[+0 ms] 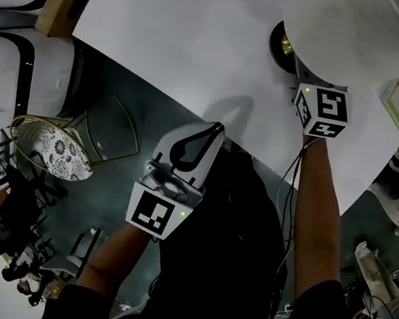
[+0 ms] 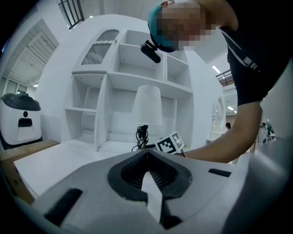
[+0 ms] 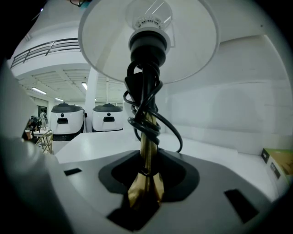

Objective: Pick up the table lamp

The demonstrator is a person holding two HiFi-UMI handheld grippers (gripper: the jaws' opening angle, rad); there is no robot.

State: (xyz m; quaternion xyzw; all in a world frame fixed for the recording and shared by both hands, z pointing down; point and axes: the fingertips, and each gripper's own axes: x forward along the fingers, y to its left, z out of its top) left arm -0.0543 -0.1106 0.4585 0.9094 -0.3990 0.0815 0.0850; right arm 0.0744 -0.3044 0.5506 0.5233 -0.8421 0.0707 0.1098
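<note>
A black cord point(image 3: 153, 121) coils round the stem just above the right gripper point(image 3: 146, 157), and a green box point(image 3: 274, 167) lies to its right on the white table point(image 1: 184, 30). This gripper grasps the table lamp point(image 3: 149, 137) by its brass stem. The lamp stands upright, shade overhead. The left gripper point(image 2: 147, 153) is clenched and empty, well apart.

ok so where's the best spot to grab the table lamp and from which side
The thin brass stem of the table lamp, below the wound cord. Come in level from the table edge, under the shade: the stem is upright and slim, the shade too wide. The right hand-held gripper is closed on it there.
</note>
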